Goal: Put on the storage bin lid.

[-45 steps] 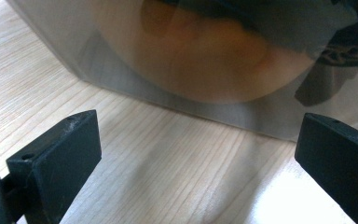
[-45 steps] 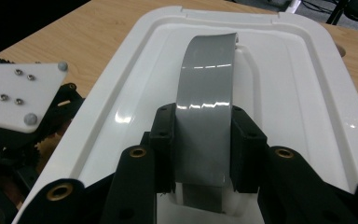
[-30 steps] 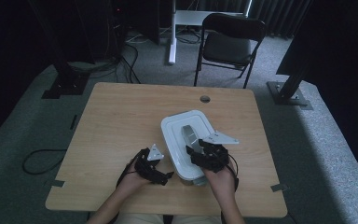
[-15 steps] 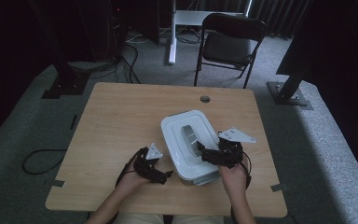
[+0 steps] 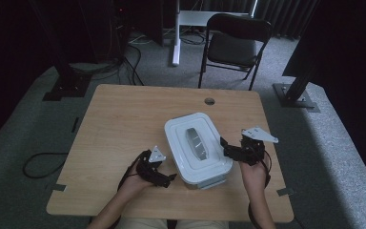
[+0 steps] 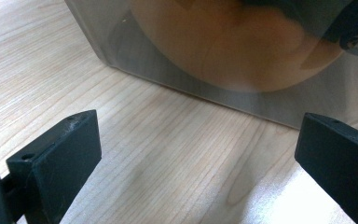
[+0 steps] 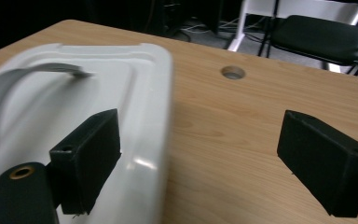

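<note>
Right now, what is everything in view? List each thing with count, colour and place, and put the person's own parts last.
box with lid: one, white with a grey handle, near middle of the table, between both grippers.
table: one, light wood, with a round hole near its far edge.
chair: one, black, beyond the table.
left gripper: one, black, open, at the box's left side.
right gripper: one, black, open, just opened, at the box's right edge, nothing between the pads.
hands: two, at the near edge.

A black folding chair [image 5: 233,45] stands beyond the wooden table [image 5: 124,124]
</note>
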